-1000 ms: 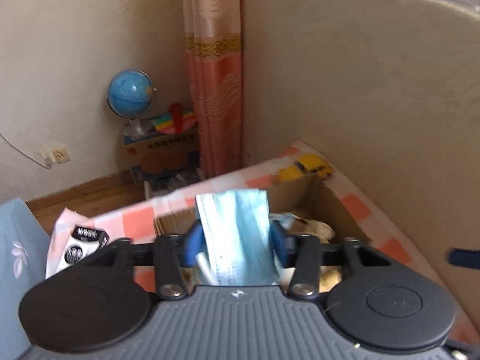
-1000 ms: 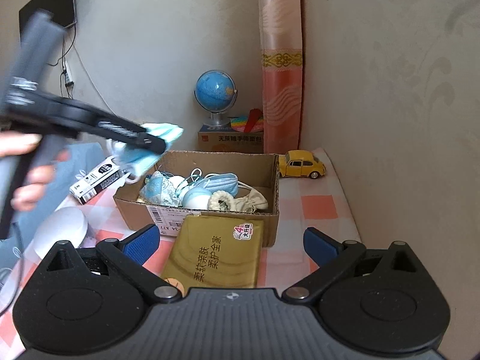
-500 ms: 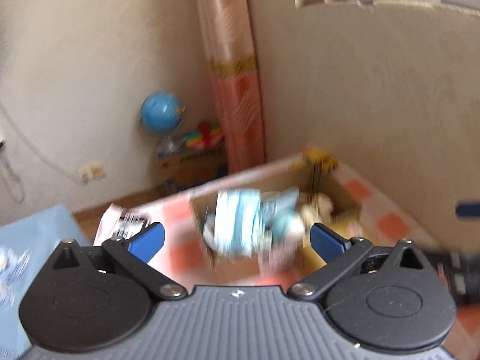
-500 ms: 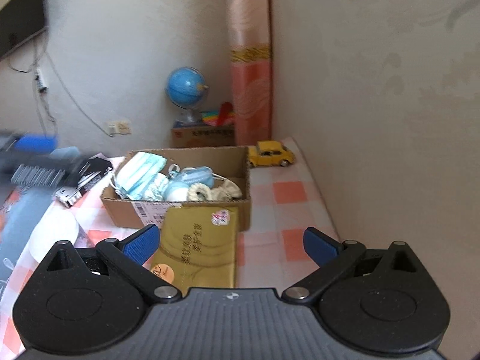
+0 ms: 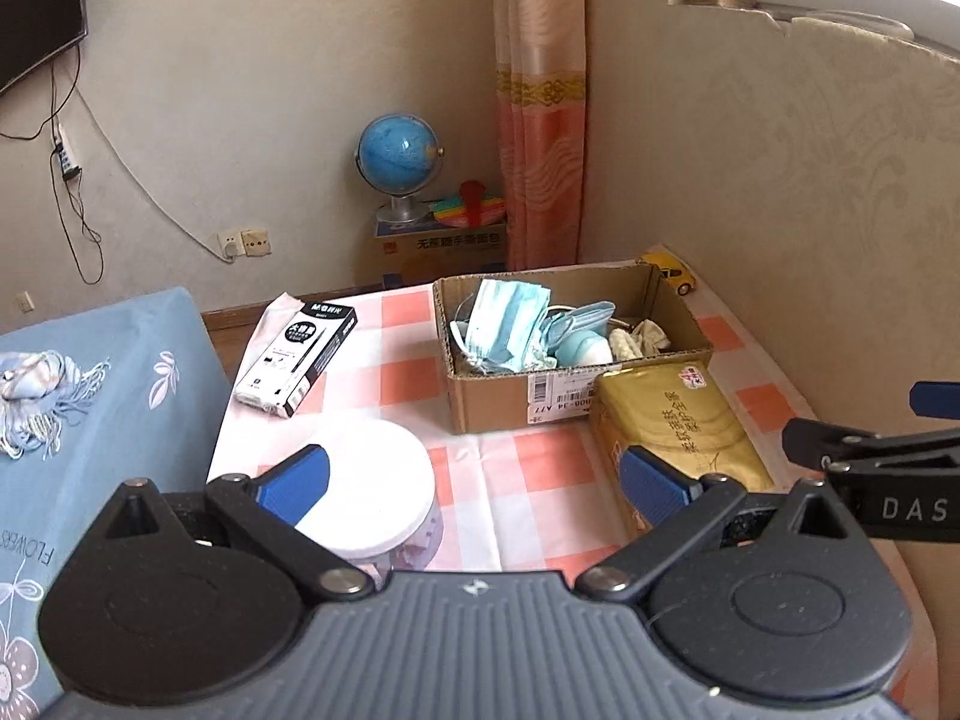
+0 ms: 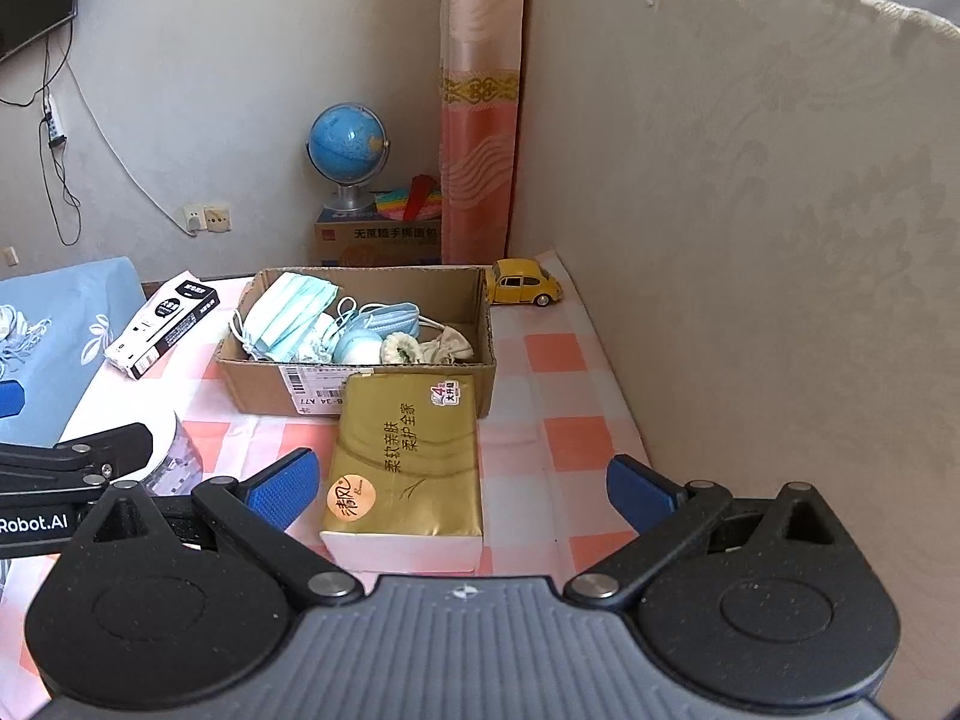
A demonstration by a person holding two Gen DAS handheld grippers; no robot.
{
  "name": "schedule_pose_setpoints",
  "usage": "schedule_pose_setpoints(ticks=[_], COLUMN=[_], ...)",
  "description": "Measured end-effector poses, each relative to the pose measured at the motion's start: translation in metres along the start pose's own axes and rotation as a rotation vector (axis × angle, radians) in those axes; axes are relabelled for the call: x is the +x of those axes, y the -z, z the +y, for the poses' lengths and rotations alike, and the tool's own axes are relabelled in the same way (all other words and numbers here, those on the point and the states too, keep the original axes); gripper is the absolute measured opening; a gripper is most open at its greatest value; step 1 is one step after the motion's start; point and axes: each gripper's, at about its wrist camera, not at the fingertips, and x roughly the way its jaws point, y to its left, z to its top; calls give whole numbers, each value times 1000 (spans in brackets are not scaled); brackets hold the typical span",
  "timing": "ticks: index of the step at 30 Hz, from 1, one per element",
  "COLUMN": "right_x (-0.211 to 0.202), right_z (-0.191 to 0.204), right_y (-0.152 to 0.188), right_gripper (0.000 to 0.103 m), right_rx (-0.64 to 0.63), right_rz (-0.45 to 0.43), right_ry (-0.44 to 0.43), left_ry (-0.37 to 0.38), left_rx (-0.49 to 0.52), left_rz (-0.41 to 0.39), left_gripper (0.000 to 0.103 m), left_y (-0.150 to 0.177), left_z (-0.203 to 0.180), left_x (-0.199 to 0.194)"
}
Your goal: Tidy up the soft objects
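A cardboard box (image 5: 492,402) (image 6: 384,387) on the checked tablecloth holds several soft things. On top at its left end lies a pale blue face mask (image 5: 504,324) (image 6: 288,315). A gold tissue pack (image 5: 678,426) (image 6: 414,456) lies against the box's front. My left gripper (image 5: 473,483) hangs open and empty, well back from the box and above a white-lidded jar (image 5: 372,480). My right gripper (image 6: 462,489) is open too, with the near end of the tissue pack showing between its fingers, untouched. A fringed blue scarf (image 5: 36,384) lies on the blue cloth at left.
A black-and-white pen box (image 5: 300,360) (image 6: 165,324) lies left of the cardboard box. Behind its right corner stands a yellow toy car (image 5: 672,279) (image 6: 522,291). A beige wall closes the right side. A globe (image 6: 348,144) stands on a carton beyond the table.
My left gripper opened and let go of the blue mask, which now lies in the box, then drew back toward the table's near side. My right gripper backed away a little.
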Motion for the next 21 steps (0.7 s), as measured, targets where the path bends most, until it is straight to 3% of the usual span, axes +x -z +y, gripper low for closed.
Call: schedule_pose_setpoints(ticks=[21], right_x=[-5], right_z=[4], right_y=[2], right_gripper=[103], right_rx=[2], right_rz=[5], right_ry=[-12], left_ry=[-36], left_rx=[-4], left_rz=[28], left_gripper=[103], left_y=[2], left_z=[-4], left_x=[-1])
